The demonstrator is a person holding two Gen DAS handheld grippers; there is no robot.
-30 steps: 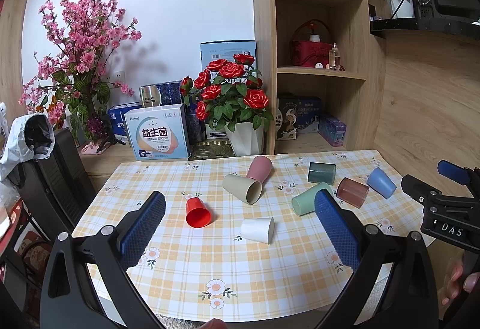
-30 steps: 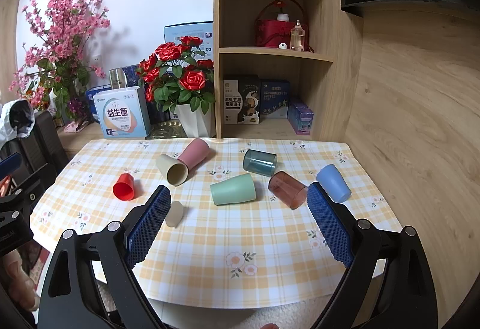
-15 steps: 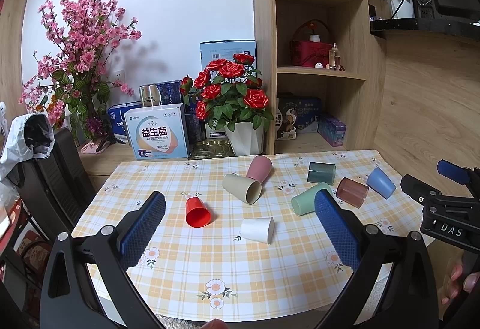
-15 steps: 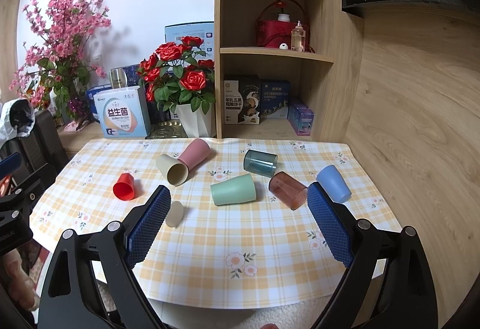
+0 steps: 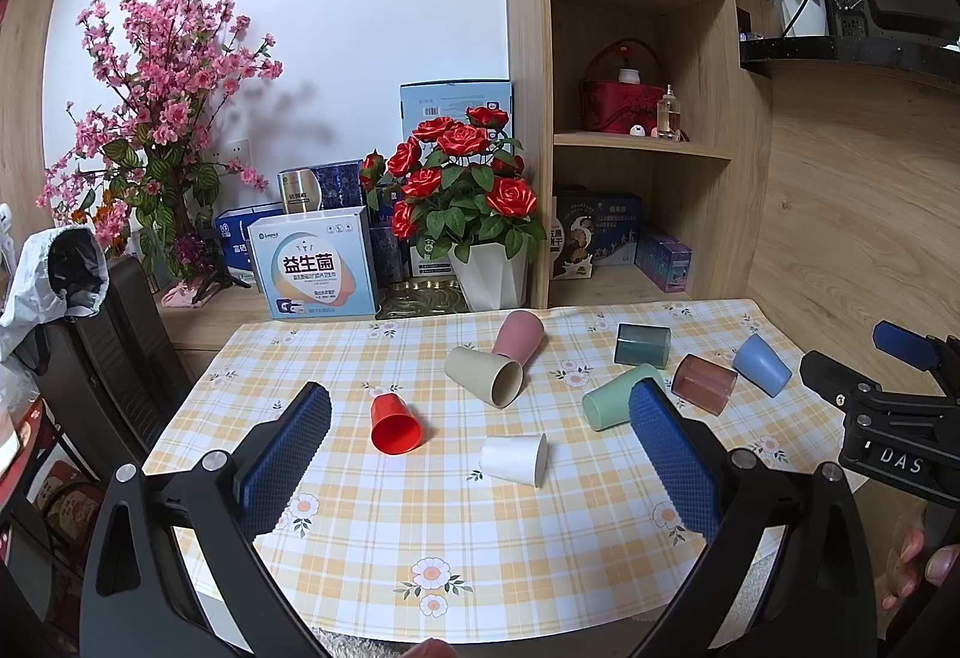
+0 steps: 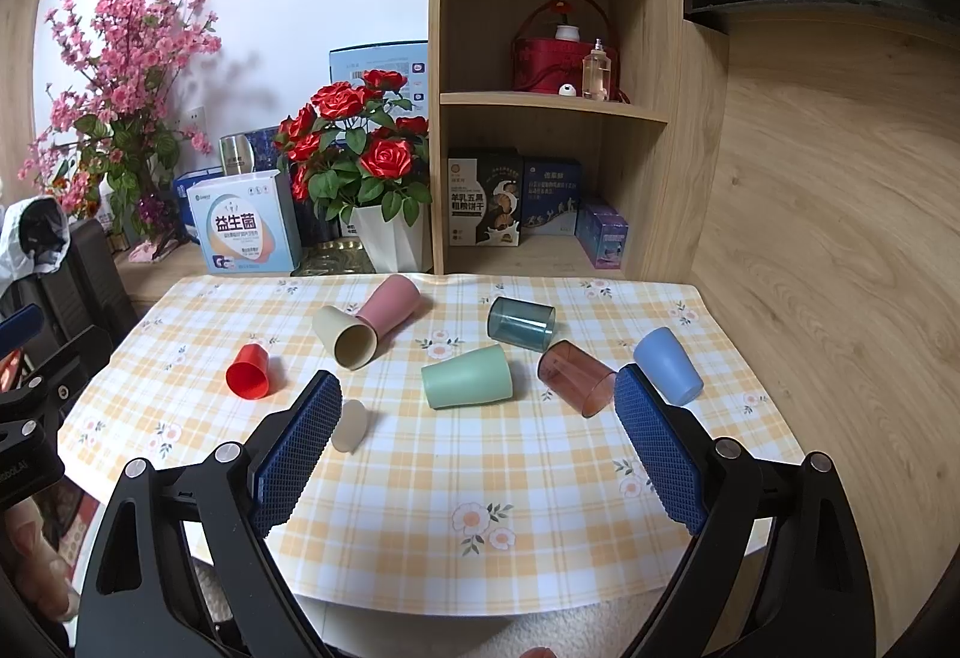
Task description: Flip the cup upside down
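Lying on their sides across the checked table (image 5: 372, 532), eight cups are scattered, none standing on its rim. The white cup (image 5: 515, 458) sits nearest the left gripper (image 5: 480, 454), long axis toward 3 o'clock, mouth facing right; in the right wrist view the left blue pad covers most of it and only its rim end (image 6: 350, 425) shows. The red cup (image 5: 393, 422) lies at 9 o'clock of the white one, mouth toward the camera. The beige cup (image 5: 485, 374) points its mouth toward 5 o'clock and touches the pink cup (image 5: 519, 335) behind it at 1 o'clock. The mint cup (image 6: 467, 377) lies with its long axis nearly left to right, base at the left; in the left wrist view the right pad cuts off part of it. The brown translucent cup (image 6: 576, 377) opens toward 5 o'clock, its rim partly behind the right gripper (image 6: 477, 445) pad. The teal translucent cup (image 6: 521, 323) and blue cup (image 6: 667, 365) lie apart. Both grippers' fingers are spread wide, holding nothing, above the near table edge. A rose pot (image 5: 489, 278) stands beyond the table at 12 o'clock.
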